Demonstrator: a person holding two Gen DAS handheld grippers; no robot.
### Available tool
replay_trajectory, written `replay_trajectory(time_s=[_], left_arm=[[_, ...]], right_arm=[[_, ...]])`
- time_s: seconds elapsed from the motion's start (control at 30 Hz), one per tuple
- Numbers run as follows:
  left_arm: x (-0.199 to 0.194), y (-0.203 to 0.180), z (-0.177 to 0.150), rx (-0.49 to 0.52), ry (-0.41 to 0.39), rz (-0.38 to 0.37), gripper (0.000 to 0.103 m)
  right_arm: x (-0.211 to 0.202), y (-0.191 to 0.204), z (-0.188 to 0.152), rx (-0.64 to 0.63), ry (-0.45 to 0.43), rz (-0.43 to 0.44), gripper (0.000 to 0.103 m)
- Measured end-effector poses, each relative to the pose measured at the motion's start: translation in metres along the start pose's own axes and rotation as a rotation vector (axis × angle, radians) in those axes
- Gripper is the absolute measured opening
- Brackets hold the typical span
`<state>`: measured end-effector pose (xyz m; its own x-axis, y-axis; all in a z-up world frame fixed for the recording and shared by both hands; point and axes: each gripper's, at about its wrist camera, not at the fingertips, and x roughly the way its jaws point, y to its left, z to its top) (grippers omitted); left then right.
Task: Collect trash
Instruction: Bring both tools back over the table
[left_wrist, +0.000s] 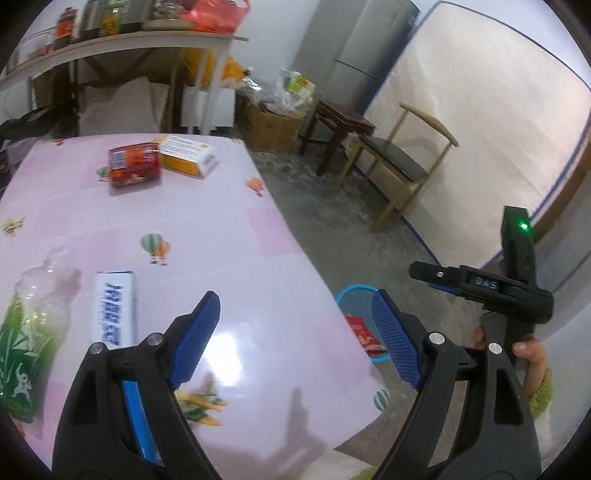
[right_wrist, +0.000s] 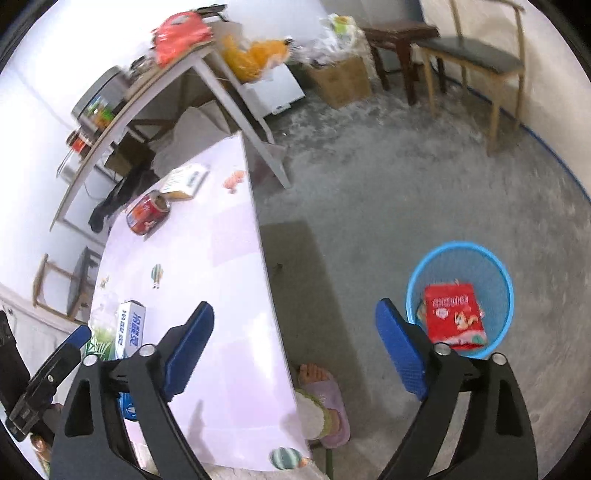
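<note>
Now we see both claws gaping, nothing between pads: left gripper (left_wrist: 295, 343) over pink table (left_wrist: 221, 236), right gripper (right_wrist: 295, 347) above floor near blue bin (right_wrist: 460, 248) holding red packet (right_wrist: 454, 317).

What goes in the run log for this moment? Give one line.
left gripper: open, empty | right gripper: open, empty | red packet: in blue bin | left on table: bottle, blue-white box, can, yellow box

A lived-in home: fridge (left_wrist: 364, 48), wooden chair (left_wrist: 402, 158); cluttered shelf (left_wrist: 122, 44) (food jars).
</note>
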<state>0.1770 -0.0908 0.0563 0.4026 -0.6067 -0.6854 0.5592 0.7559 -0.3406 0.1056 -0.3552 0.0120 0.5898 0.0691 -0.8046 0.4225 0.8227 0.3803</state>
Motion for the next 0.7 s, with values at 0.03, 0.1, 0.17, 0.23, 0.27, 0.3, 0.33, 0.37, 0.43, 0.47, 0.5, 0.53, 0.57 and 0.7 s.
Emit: replay_trajectory(time_s=[0.03, 0.1, 0.17, 0.23, 0.27, 0.3, 0.33, 0.37, 0.43, 0.47, 0.5, 0.53, 0.57, 0.7], left_arm=[[-0.002, 0.003, 0.0, -0.006, -0.003, 0.006, 0.08], [-0.008, 0.011, 0.001, -0.022, -0.011, 0.015, 0.08], [-0.014, 0.021, 0.003, -0.044, -0.029, 0.027, 0.08], [-0.021, 0.029, 0.005, -0.062, -0.045, 0.028, 0.08], [-0.024, 0.033, 0.006, -0.069, -0.053, 0.032, 0.08], [-0.027, 0.035, 0.006, -0.073, -0.059, 0.036, 0.08], [-0.03, 0.04, 0.007, -0.078, -0.066, 0.042, 0.08], [-0.032, 0.043, 0.007, -0.083, -0.07, 0.048, 0.08], [-0.036, 0.05, 0.007, -0.099, -0.074, 0.054, 0.08], [-0.038, 0.052, 0.007, -0.104, -0.076, 0.055, 0.08], [-0.04, 0.056, 0.007, -0.109, -0.077, 0.057, 0.08], [-0.04, 0.057, 0.007, -0.112, -0.078, 0.06, 0.08], [-0.041, 0.059, 0.008, -0.117, -0.079, 0.063, 0.08], [-0.04, 0.066, 0.009, -0.127, -0.079, 0.067, 0.08]], right_arm=[[-0.001, 0.008, 0.0, -0.016, -0.007, -0.003, 0.091], [-0.002, 0.025, 0.002, -0.046, -0.016, -0.006, 0.092], [-0.001, 0.042, 0.005, -0.071, -0.011, 0.002, 0.092], [-0.001, 0.056, 0.007, -0.097, -0.005, 0.011, 0.092], [0.0, 0.063, 0.008, -0.109, -0.007, 0.013, 0.092], [-0.001, 0.071, 0.01, -0.124, -0.011, 0.019, 0.092], [-0.002, 0.077, 0.011, -0.132, -0.013, 0.024, 0.092], [-0.001, 0.082, 0.012, -0.137, -0.015, 0.029, 0.092], [-0.001, 0.092, 0.013, -0.147, -0.015, 0.041, 0.092], [0.0, 0.099, 0.013, -0.157, -0.014, 0.048, 0.092], [0.002, 0.102, 0.013, -0.161, -0.013, 0.05, 0.092], [0.003, 0.107, 0.013, -0.169, -0.011, 0.055, 0.092], [0.004, 0.111, 0.013, -0.175, -0.008, 0.058, 0.092], [0.01, 0.125, 0.013, -0.196, 0.003, 0.061, 0.092]])
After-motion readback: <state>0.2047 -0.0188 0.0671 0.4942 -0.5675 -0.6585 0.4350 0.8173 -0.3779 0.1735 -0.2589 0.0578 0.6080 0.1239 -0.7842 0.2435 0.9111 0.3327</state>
